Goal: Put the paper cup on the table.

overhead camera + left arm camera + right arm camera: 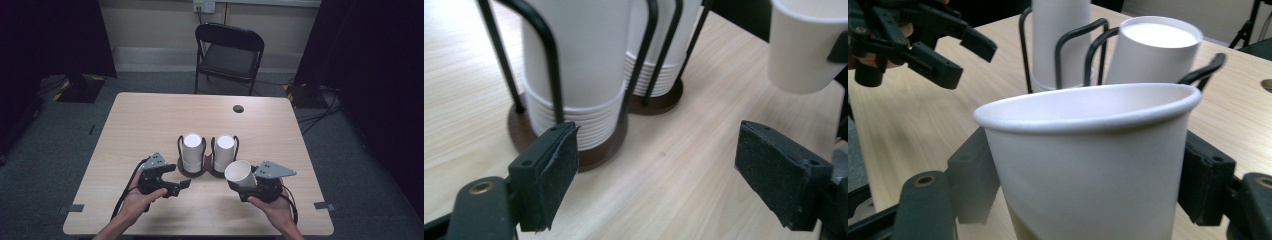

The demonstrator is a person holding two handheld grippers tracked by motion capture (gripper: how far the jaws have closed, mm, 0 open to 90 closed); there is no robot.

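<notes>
While the right gripper [248, 181] holds a paper cup [241, 173] and the left gripper [181, 187] stands wide and empty, the cup probably must go next onto a stack [223, 151] in the holder [207, 172].

The single cup [1088, 165] looks like matt white paper with a smooth wall and a rolled rim. The 2 cup stacks [579, 65] show the same matt paper, their rims ribbed in layers. The holder [549, 55] has thin wire hoops, black and slightly glossy, on dark brown, smooth round bases. The table [150, 120] is pale wood-grain laminate with a soft sheen. The left gripper [659, 175] has hard black plastic jaws faced with rough, matt, frayed pads [561, 170]. The chair [227, 55] has a black metal frame.
</notes>
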